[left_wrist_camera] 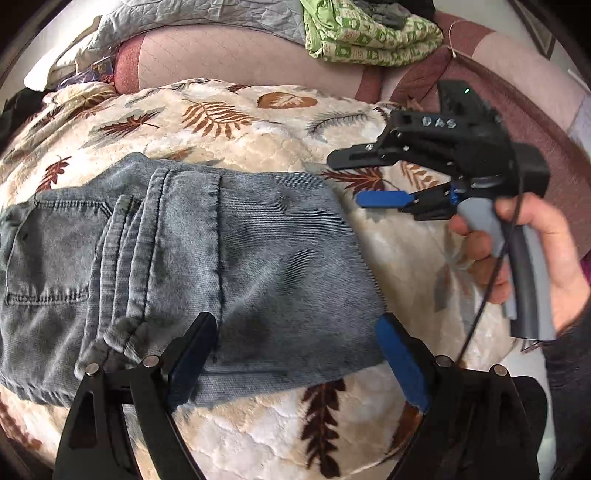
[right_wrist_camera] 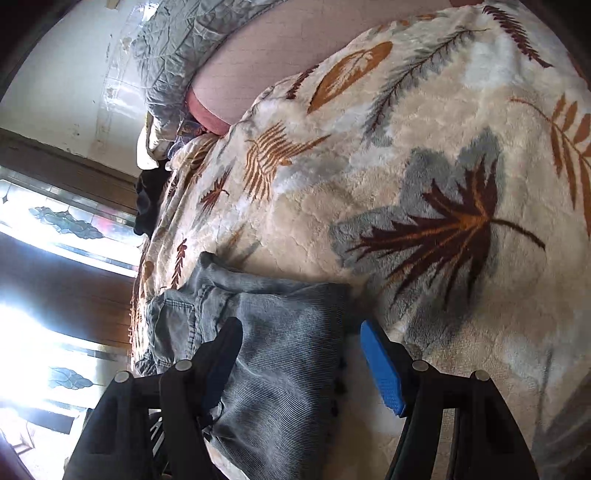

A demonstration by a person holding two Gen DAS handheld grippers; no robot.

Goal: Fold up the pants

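Faded blue denim pants (left_wrist_camera: 207,258) lie folded into a compact stack on a cream blanket with a leaf print (left_wrist_camera: 258,122). A back pocket shows at the left of the stack. My left gripper (left_wrist_camera: 295,347) is open, its blue-padded fingers spread over the near right edge of the pants, holding nothing. My right gripper (left_wrist_camera: 349,182) hovers open and empty just right of the pants, held by a hand. In the right wrist view the right gripper (right_wrist_camera: 299,350) is open above the pants (right_wrist_camera: 280,350), which lie on the blanket (right_wrist_camera: 424,184).
A green patterned cloth (left_wrist_camera: 369,37) and a grey quilt (left_wrist_camera: 192,18) lie at the back on a pink sofa (left_wrist_camera: 240,59). A dark item (right_wrist_camera: 147,199) sits at the blanket's far left edge. A bright window (right_wrist_camera: 55,229) is at the left.
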